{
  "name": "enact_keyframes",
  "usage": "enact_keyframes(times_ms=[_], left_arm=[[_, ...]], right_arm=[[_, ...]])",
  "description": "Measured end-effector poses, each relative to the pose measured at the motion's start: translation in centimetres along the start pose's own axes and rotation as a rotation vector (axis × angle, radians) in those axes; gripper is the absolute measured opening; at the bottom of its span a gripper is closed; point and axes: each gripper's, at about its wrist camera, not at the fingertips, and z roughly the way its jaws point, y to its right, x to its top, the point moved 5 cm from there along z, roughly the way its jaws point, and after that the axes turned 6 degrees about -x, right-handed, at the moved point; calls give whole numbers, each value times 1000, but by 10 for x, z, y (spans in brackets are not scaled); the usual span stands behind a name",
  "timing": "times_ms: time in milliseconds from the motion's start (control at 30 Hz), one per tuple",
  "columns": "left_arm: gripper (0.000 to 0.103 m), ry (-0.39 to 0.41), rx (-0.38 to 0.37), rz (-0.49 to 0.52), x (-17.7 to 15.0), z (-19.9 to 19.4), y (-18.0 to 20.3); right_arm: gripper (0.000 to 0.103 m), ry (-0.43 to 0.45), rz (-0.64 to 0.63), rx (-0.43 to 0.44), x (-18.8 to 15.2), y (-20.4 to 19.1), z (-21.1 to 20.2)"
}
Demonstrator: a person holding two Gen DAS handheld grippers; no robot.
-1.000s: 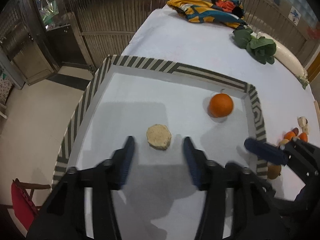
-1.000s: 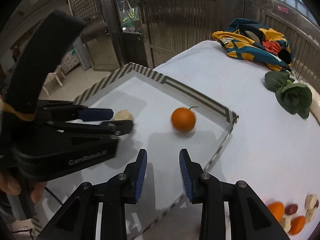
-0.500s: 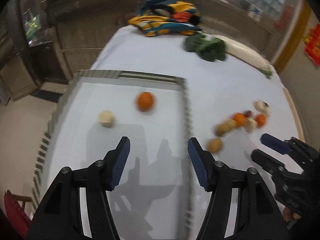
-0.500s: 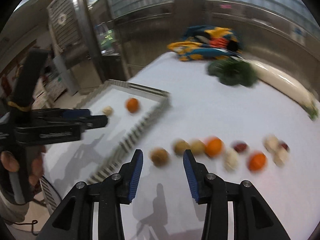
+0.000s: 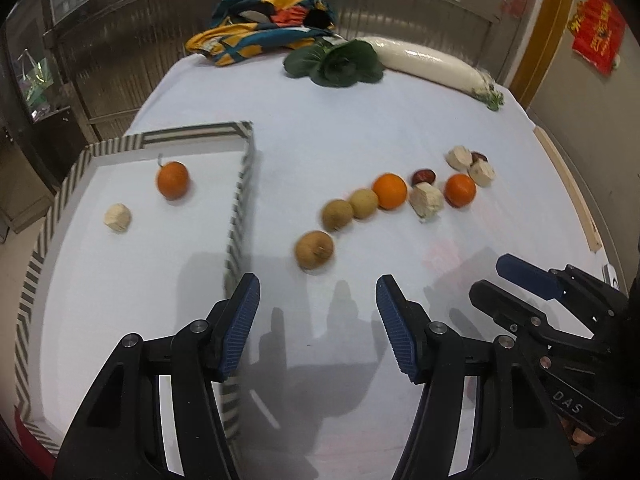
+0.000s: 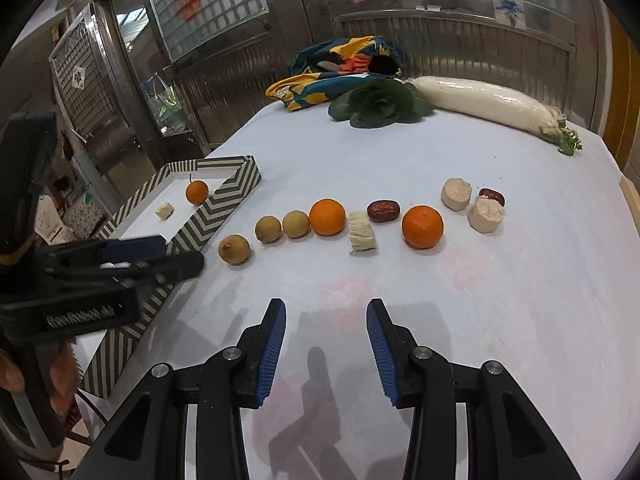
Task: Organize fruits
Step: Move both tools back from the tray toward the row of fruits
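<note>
A striped tray on the white table holds an orange and a pale chunk. A row of fruit lies on the table to its right: three brown round fruits, two oranges, red dates and pale chunks. My left gripper is open and empty, just short of the nearest brown fruit. My right gripper is open and empty, in front of the row.
A colourful cloth, a leafy green vegetable and a long white radish lie at the table's far end. Metal shutters and a glass-block wall stand behind. The table's right edge has a wooden strip.
Both grippers have pulled back from over the tray and swung right to face the row of fruit on the table. Both stay open and empty.
</note>
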Motion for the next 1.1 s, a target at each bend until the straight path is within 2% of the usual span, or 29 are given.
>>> enact_keyframes(times_ms=[467,867,1100], left_arm=[[61,-38,20,-12,-14,19,-11],[61,-44,-14,-8,-9,19,-8],[61,-47,-1,3,-3,26,-2]], right_arm=[[41,-2,13,17,-3,4,5],[41,5,0,7,4,4,10],[41,-28,-9,-29,22,18,38]])
